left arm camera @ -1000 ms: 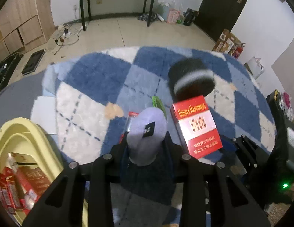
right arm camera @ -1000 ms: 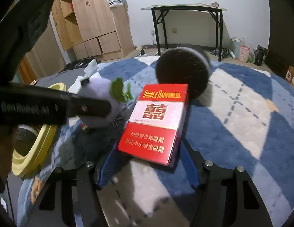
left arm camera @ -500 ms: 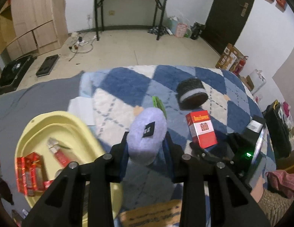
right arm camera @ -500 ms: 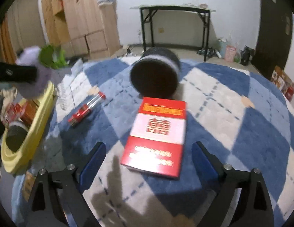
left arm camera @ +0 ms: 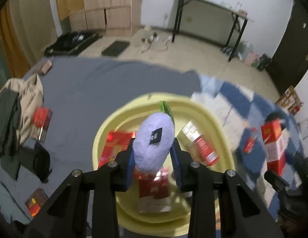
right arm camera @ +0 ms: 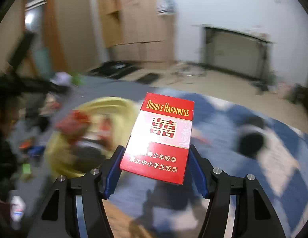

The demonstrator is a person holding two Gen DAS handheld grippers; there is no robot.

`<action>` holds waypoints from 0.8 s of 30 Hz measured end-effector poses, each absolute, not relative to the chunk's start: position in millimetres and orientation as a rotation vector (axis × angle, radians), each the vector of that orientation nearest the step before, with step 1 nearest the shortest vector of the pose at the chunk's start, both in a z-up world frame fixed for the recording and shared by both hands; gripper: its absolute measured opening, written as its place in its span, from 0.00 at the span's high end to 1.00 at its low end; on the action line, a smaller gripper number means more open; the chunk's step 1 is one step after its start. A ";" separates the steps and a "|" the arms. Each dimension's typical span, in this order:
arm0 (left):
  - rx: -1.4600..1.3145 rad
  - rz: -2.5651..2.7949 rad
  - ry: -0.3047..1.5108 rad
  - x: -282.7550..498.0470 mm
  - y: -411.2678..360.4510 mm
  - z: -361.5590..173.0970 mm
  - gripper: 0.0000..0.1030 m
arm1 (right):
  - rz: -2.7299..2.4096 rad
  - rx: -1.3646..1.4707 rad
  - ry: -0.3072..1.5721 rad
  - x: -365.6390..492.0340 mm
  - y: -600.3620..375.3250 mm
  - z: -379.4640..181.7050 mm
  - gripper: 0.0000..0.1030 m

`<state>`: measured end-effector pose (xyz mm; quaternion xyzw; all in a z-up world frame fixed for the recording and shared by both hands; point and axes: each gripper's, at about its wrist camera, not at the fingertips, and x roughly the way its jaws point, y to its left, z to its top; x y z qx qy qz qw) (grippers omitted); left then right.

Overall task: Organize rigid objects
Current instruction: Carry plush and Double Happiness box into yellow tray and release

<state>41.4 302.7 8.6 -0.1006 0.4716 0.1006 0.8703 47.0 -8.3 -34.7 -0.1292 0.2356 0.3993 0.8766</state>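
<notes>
Hovering over the yellow basin (left arm camera: pixel 217 123), the left gripper (left arm camera: pixel 154 156) has its jaws clamped on a purple plush toy (left arm camera: pixel 154 144); a second ago that toy was held low over the blue checked rug (left arm camera: pixel 233 91), so it has been carried across and now hangs above the basin's middle. Red packs (left arm camera: pixel 116 142) already lie inside the basin. The right gripper (right arm camera: pixel 156 170) has its jaws closed on a red cigarette pack (right arm camera: pixel 162 134), lifted clear; half a second ago its jaws stood wide around the pack lying on the rug. Heavy blur suggests fast travel toward the basin's right rim. Farther off, a dark round object (right arm camera: pixel 251 140) remains on the rug. Judgement: both drops are imminent, toy first.
</notes>
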 end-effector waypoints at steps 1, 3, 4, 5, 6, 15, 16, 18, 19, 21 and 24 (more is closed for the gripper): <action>-0.214 0.217 1.005 43.5 306.1 0.7 0.66 | 0.880 -0.303 0.504 41.0 10.7 -31.6 0.40; -0.245 0.232 1.026 45.1 313.8 -11.7 0.66 | 0.931 -0.372 0.527 31.9 40.2 -33.4 0.40; -0.271 0.228 1.031 46.8 318.3 -16.2 0.66 | 0.939 -0.423 0.532 26.7 55.6 -37.5 0.40; -0.297 0.219 1.040 48.2 323.0 -21.0 0.66 | 0.945 -0.461 0.540 24.4 66.7 -42.1 0.40; -0.310 0.212 1.046 50.3 326.4 -24.9 0.66 | 0.952 -0.494 0.561 23.6 80.7 -48.7 0.40; -0.385 0.169 1.024 51.2 335.3 -33.5 0.65 | 0.917 -0.580 0.614 43.9 145.5 -73.8 0.40; -0.388 0.172 1.018 51.6 335.0 -33.3 0.65 | 0.908 -0.590 0.607 45.0 149.6 -74.8 0.40; -0.388 0.179 1.021 52.5 334.8 -32.9 0.63 | 0.893 -0.603 0.615 47.1 156.6 -81.4 0.39; -0.386 0.185 1.019 52.9 334.7 -32.0 0.56 | 0.886 -0.615 0.596 45.4 158.6 -83.0 0.38; -0.388 0.208 0.981 51.3 335.6 -26.3 0.39 | 0.898 -0.614 0.579 39.8 157.3 -83.6 0.32; -0.413 0.227 0.911 46.8 337.9 -8.3 0.17 | 0.919 -0.572 0.546 33.0 144.4 -76.8 0.12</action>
